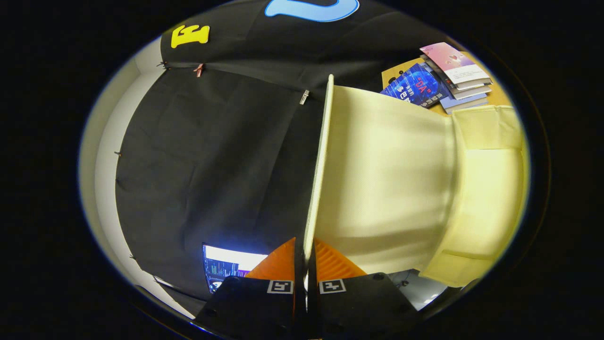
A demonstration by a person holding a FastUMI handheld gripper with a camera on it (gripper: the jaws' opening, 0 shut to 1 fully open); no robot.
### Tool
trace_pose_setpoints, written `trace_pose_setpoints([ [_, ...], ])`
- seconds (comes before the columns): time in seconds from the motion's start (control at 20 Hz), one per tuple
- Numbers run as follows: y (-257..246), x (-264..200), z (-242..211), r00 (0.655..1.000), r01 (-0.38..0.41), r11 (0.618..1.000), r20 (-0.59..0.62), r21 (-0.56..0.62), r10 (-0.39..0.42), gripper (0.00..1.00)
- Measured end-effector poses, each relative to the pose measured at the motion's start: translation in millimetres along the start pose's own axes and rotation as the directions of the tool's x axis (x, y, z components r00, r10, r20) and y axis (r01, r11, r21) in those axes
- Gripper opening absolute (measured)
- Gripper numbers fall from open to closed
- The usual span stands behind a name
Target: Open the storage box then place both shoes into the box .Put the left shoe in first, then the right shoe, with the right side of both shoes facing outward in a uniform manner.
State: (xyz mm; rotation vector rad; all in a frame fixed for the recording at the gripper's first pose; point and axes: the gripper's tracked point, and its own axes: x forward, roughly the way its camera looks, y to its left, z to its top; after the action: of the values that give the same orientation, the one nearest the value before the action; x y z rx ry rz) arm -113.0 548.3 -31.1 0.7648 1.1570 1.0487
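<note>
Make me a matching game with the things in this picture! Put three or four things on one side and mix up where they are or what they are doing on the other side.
Things
1. pale yellow cardboard box lid
2. stack of books with pink and blue covers
3. glowing screen
4. claw

Places or states
A. beside the claw's fingers, low by the black cloth wall
B. lifted open, its thin edge pinched between the two fingers
C. on the brown table beyond the lid
D. shut on the lid's edge

Pairs: 1-B, 2-C, 3-A, 4-D
</note>
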Motion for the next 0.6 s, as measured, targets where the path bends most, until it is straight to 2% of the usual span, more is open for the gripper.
trace_pose_setpoints([
  [0.2,-5.3,12.6,-0.3,1.0,0.012,1.0,-0.014,-0.006,-0.012,0.05],
  [0.25,-10.3,13.3,5.7,0.999,0.039,0.999,0.012,-0.018,-0.039,0.22],
  [0.4,-13.6,-4.4,22.7,0.996,0.045,0.998,0.076,-0.052,-0.041,0.73],
  [0.5,-24.8,-26.8,39.1,0.988,0.086,0.992,0.138,-0.095,-0.073,0.79],
  [0.55,-31.8,-39.3,45.9,0.981,0.114,0.986,0.173,-0.124,-0.092,0.98],
  [0.6,-38.9,-54.6,53.6,0.972,0.146,0.977,0.209,-0.157,-0.111,0.98],
])
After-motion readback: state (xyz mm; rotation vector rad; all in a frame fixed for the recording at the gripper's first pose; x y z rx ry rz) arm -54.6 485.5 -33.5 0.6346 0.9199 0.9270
